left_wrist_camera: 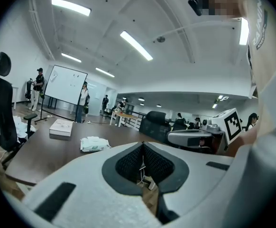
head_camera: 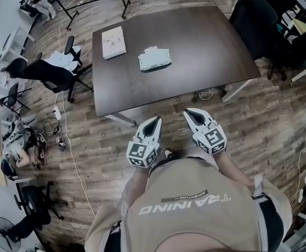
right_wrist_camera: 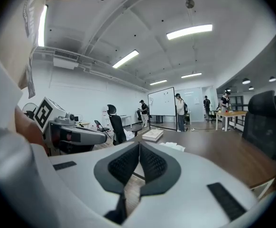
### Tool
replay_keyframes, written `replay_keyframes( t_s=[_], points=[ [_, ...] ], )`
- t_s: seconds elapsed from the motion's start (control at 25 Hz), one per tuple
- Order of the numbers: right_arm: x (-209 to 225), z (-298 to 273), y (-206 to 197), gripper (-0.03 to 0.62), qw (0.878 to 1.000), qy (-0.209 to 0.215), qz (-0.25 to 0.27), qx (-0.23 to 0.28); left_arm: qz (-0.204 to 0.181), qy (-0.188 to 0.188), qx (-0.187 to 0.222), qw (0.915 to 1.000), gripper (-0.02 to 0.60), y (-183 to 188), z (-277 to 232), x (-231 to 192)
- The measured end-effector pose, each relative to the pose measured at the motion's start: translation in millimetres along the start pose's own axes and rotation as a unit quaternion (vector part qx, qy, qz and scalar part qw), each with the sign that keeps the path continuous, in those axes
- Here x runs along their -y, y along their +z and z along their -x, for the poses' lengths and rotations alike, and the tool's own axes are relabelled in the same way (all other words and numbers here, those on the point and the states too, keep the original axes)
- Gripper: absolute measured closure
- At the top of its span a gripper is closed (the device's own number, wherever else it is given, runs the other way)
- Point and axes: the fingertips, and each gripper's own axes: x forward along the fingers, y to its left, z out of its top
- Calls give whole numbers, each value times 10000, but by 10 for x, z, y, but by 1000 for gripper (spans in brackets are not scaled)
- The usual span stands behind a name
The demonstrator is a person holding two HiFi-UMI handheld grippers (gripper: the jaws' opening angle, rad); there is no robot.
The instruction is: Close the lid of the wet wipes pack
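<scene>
Left gripper (head_camera: 155,121) and right gripper (head_camera: 189,112): both clenched, nothing held

Item 1. Left gripper: jaws were pressed together at the tips, with nothing between the pads. It was held off the near edge of the table (head_camera: 195,46), over the wooden floor (head_camera: 105,151), with its tip pointing towards the table.

Item 2. Right gripper: jaws were likewise shut tip to tip, with nothing gripped. It was held just beside the left one, also short of the table's near edge.

Item 3. Wet wipes pack (head_camera: 154,59): pale and soft-sided, it lay flat near the middle of the table, well apart from both grippers. Whether its lid was up or down could not be made out.

Item 4. White box (head_camera: 113,42): flat and rectangular, it lay on the table near the far left corner, beside the pack but not touching it.

Item 5. Black office chair (head_camera: 50,75): it stood on the floor off the table's left side.

Item 6. Second dark chair (head_camera: 255,17): it stood at the table's far right corner
</scene>
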Motion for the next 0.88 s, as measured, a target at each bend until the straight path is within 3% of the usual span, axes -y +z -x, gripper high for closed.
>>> replay_keyframes(
  t_s=[0.2, 0.52, 0.64, 0.88],
  points=[
    [107, -195, -7, 579, 9981, -106, 545, -255, -53, -21, -7, 10000, 571, 64, -50, -364],
    [421, -511, 17, 579, 9994, -153, -263, -178, 314, 137, -150, 9993, 571, -71, -208, -643],
    [580, -752, 11, 579, 9992, -27, -375, -118, 270, 211, -225, 9992, 571, -36, -360, -771],
    [1129, -1292, -41, 579, 9986, -73, -524, -88, 32, 881, -129, 9960, 571, 386, -575, -1389]
  ],
)
